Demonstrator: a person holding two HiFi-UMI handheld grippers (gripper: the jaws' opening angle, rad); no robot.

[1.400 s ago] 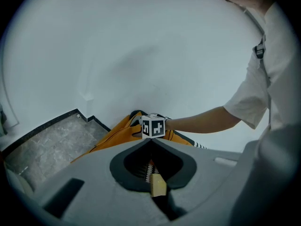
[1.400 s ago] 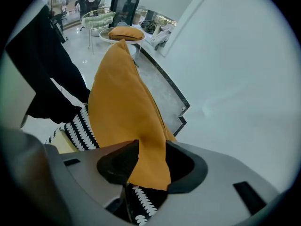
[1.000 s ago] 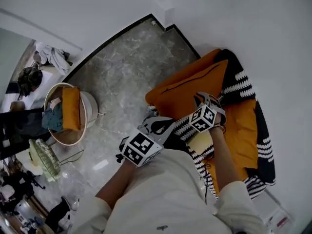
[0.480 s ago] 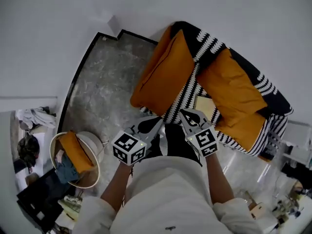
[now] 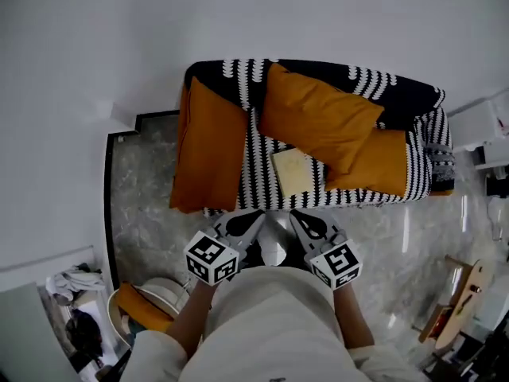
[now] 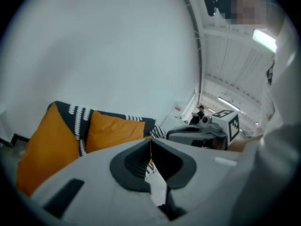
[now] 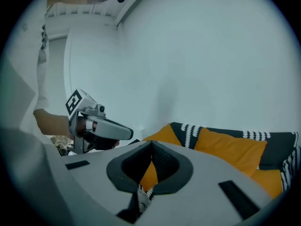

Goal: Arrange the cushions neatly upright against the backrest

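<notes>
A person stands facing a striped sofa [image 5: 258, 161], just off its front edge, with the left gripper [image 5: 253, 217] and the right gripper [image 5: 298, 217] drawn in close to the body. Both grippers have their jaws pressed together with nothing between them, which suggests a pause to look over the work rather than a reach for anything.

Three orange cushions sit on the sofa. The left cushion [image 5: 208, 146] runs along the sofa's left end from back edge to front and, seen from the left gripper view, stands on edge, seemingly propped on the arm rather than the backrest [image 5: 398, 90]. The middle cushion [image 5: 318, 118] leans against the backrest at the back edge, tilted askew. The right cushion [image 5: 382, 165] lies lower toward the right end, partly tucked under the middle one. A pale square pad [image 5: 296, 172] rests flat on the seat near the front edge.

The job looks unfinished: the end cushions likely need turning to stand square along the back. A basket [image 5: 163, 293] on the floor holds another orange piece [image 5: 139, 309].
</notes>
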